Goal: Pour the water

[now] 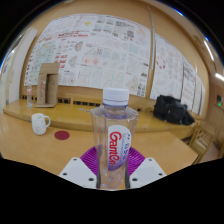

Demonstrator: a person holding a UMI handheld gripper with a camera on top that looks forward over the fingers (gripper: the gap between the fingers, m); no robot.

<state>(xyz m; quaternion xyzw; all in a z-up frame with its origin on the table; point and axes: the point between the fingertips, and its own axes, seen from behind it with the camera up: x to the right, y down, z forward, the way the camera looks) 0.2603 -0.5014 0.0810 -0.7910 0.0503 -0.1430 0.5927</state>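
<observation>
We see the claw (113,172) pinching a clear water bottle (114,140) between its two fingers, white cap on, upright, its red-lettered label facing us. The bottle's base is cut off below, and it hides most of the purple pads (92,157). Beyond it on the wooden table (30,145) stand a white mug (39,123) and a small red disc (62,134) we cannot identify. A black bag (174,110) sits farther back; the wall posters (95,45) are unreadable.
</observation>
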